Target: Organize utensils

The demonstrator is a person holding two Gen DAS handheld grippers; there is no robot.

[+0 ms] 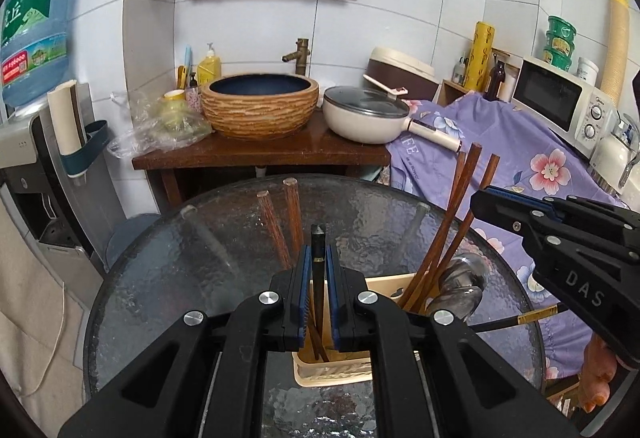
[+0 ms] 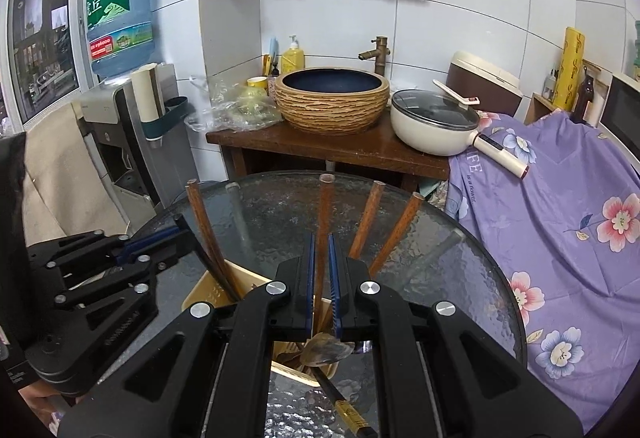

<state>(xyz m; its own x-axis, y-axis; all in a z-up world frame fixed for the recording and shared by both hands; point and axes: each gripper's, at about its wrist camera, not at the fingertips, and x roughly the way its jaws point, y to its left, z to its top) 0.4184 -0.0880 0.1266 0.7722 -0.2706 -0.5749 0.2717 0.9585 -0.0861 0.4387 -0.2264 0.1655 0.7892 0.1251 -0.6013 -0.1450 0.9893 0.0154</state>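
The left gripper (image 1: 319, 258) was clamped on a black chopstick (image 1: 318, 238), its blue pads pressed to either side and the dark tip poking up above them, the stick running down into the beige utensil holder (image 1: 332, 372) directly beneath. Over to the side, the right gripper (image 2: 321, 250) sat with its pads narrowed around a brown wooden chopstick (image 2: 326, 198); they looked closed on it, though the view was too poor to be sure the pads actually touched. Around that holder things were crowded: more wooden chopsticks (image 1: 452, 222) fanned out of the far compartment, leaning right, and metal spoons (image 1: 460, 286) nestled beside them. The left view caught the right gripper's black body coming in from the right edge, level with those leaning sticks and partly masking them. The right view showed what the left could not: a spoon bowl (image 2: 328, 352) just under the pads, and another black chopstick with a gold band (image 2: 348, 412) lying flat on the round glass table (image 2: 460, 278) beside the holder, half hidden by the gripper frame. Behind the table stood the wooden counter with a ribbed basin (image 2: 332, 102) and a white lidded pan (image 2: 434, 126), and a purple floral cloth (image 2: 560, 218) draped on the right.
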